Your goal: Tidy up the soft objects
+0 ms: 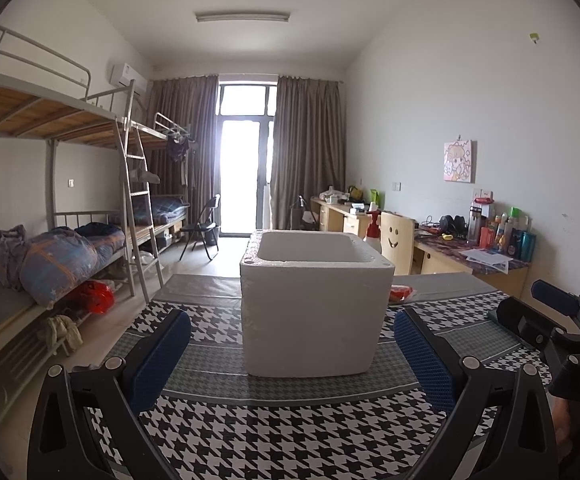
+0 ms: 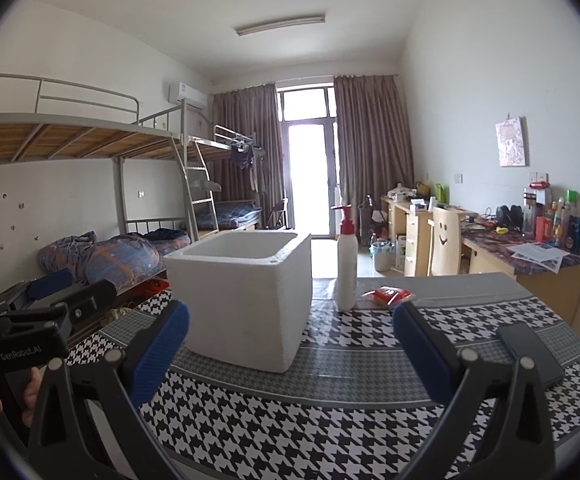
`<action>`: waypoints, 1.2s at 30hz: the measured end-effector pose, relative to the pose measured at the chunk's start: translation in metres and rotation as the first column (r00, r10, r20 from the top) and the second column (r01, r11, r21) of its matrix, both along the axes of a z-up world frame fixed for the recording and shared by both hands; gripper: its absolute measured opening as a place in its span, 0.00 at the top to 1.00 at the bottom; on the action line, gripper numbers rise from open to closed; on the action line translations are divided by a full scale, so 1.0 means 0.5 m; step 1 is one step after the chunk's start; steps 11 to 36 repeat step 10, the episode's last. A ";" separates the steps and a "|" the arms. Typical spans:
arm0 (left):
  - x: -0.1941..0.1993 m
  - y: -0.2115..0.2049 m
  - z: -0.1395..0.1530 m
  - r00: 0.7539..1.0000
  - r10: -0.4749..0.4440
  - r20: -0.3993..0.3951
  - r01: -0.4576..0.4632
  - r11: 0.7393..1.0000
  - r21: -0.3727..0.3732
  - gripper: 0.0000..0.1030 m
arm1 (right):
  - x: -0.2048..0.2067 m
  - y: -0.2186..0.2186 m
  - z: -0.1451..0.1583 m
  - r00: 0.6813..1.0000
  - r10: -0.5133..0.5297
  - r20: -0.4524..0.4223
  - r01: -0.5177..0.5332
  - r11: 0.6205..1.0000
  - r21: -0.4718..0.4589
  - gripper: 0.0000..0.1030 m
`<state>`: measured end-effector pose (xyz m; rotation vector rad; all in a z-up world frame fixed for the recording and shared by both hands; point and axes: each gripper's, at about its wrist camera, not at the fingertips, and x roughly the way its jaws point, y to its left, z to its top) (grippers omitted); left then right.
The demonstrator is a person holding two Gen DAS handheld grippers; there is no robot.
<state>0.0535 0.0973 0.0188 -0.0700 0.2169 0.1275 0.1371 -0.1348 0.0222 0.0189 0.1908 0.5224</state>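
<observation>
Both tongs (image 1: 291, 354) (image 2: 291, 344) apart, empty; foam box (image 1: 315, 308) mid-table, edges clear.

Box (image 2: 242, 300) on table (image 2: 329, 420), in middle. Bottle (image 2: 346, 264) just right of box. Packet (image 2: 387, 295) right of bottle. Phone (image 2: 529, 354) near right edge. Beds (image 2: 102, 256) left, desk (image 2: 529, 264) right, behind table.
</observation>
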 end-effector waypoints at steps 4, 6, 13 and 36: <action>-0.002 0.001 0.001 1.000 0.003 0.000 -0.003 1.000 -0.003 0.01 | 0.001 0.003 0.001 1.000 -0.003 0.000 0.003 1.000 -0.002 0.00; 0.001 0.000 0.000 1.000 -0.002 -0.007 0.002 1.000 0.002 0.01 | 0.000 0.004 0.000 1.000 -0.003 0.000 0.003 1.000 -0.004 0.00; -0.001 0.003 0.002 1.000 0.002 0.007 -0.002 1.000 -0.005 0.01 | 0.000 0.005 -0.002 1.000 -0.004 -0.002 0.004 1.000 -0.005 0.00; -0.001 0.003 0.002 1.000 0.002 0.007 -0.002 1.000 -0.005 0.01 | 0.000 0.005 -0.002 1.000 -0.004 -0.002 0.004 1.000 -0.005 0.00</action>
